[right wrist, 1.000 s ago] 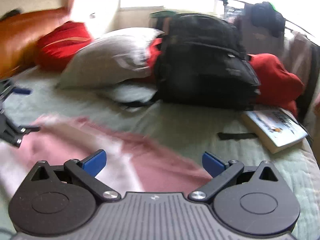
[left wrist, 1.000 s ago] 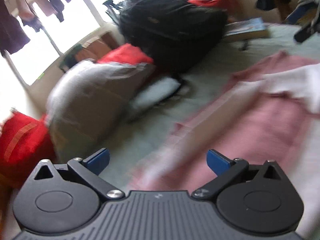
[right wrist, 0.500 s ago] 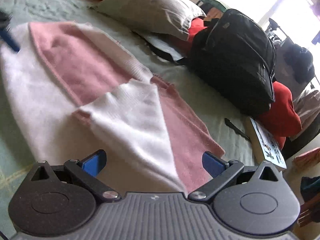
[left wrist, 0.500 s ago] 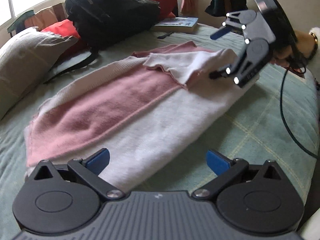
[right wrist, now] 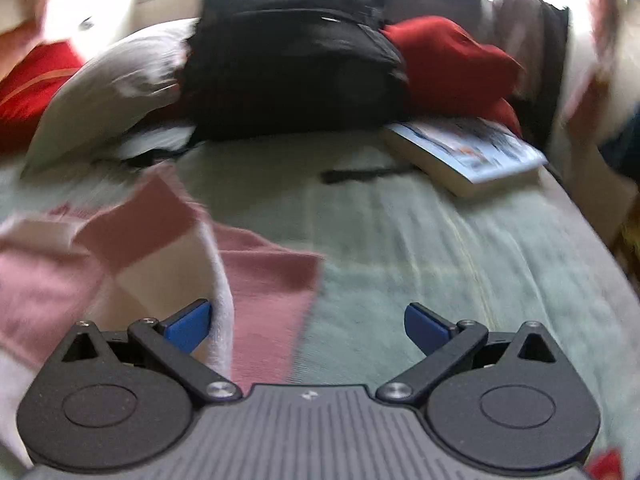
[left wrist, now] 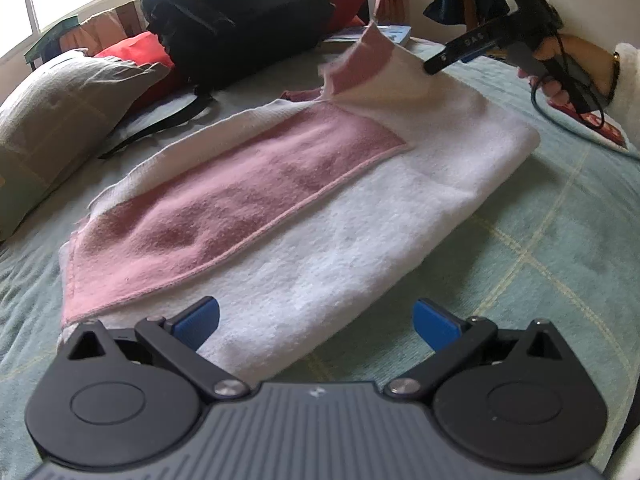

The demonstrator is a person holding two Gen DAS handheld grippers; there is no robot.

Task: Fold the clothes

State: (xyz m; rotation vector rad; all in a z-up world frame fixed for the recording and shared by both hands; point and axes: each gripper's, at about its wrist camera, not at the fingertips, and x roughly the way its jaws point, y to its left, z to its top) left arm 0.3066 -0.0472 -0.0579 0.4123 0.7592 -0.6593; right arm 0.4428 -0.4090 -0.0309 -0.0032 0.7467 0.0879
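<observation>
Pink-and-white garment (left wrist: 320,208) lies half-folded ahead of your left gripper (left wrist: 316,320), jaws apart and empty; your right gripper (right wrist: 308,324), jaws also spread, has its loose corner draped against one finger, so final folds remain.

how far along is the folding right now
Partly done: the garment lies flat on the bed, its pink panel already laid over the white. In hand: the right tool, jaws open, has a corner flap raised off the bed against one finger; a grip is unclear. The left tool is open at the near edge, holding nothing. Left: lay that flap down and fold to a compact stack.
</observation>
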